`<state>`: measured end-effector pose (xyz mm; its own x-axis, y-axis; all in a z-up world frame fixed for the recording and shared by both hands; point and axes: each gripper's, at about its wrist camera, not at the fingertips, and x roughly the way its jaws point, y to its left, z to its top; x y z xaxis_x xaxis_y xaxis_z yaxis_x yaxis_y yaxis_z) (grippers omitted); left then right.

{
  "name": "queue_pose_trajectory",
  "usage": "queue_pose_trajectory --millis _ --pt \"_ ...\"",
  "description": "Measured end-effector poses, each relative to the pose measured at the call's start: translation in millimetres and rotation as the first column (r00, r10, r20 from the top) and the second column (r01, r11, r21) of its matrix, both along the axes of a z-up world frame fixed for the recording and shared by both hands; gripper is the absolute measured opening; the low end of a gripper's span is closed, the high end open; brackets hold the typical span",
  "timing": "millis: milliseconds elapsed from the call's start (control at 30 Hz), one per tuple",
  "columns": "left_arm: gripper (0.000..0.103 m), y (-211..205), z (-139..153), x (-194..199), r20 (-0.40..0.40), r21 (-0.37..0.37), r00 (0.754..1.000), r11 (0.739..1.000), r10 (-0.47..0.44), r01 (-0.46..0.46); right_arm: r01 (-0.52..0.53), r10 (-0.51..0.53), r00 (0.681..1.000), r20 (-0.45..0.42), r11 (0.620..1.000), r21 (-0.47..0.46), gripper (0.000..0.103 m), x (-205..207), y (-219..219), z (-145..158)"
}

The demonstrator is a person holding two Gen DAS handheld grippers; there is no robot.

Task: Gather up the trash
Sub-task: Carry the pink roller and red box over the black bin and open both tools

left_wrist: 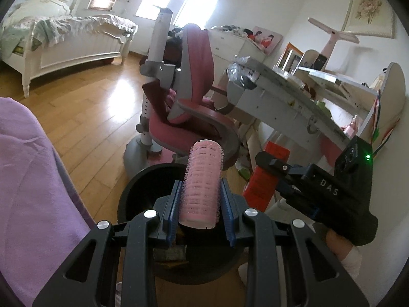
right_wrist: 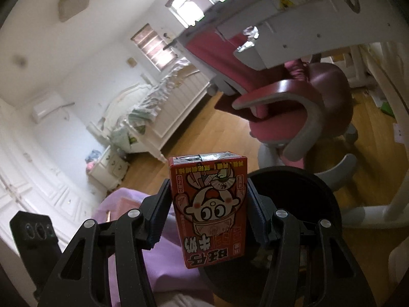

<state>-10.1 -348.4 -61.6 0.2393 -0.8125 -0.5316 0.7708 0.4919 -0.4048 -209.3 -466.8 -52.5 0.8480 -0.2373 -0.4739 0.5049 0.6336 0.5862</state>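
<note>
**Two pieces of trash held over the bin**

The left tool [left_wrist: 200, 204] is clamped on a pink roller [left_wrist: 202, 184], its blue pads [left_wrist: 173, 204] pressing both sides; the roller stands up from the jaws, right above the black bin [left_wrist: 135, 192]. The right tool [right_wrist: 208, 212] is clamped on a red carton [right_wrist: 212, 209], held upright with the bin's rim [right_wrist: 319, 192] just behind and to its right.

To drop cleanly, I would bring each tool over the middle of the bin's mouth before letting go. The carton looks closer to the rim than to the centre, so it could catch the edge. Release one item at a time.

The bin already holds some scraps at the bottom; what they are I cannot tell. It stands on the wood floor [left_wrist: 89, 117] beside the pink chair [left_wrist: 189, 117].
</note>
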Motion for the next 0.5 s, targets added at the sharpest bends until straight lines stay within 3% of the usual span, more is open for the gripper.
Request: queue_pose_trajectory --millis 500 --pt "0.032 -32 -15 2 -0.029 0.063 0.999 0.997 -0.036 0.038 0.022 -0.021 0.999 -0.033 0.999 0.039 0.056 0 -10 -17"
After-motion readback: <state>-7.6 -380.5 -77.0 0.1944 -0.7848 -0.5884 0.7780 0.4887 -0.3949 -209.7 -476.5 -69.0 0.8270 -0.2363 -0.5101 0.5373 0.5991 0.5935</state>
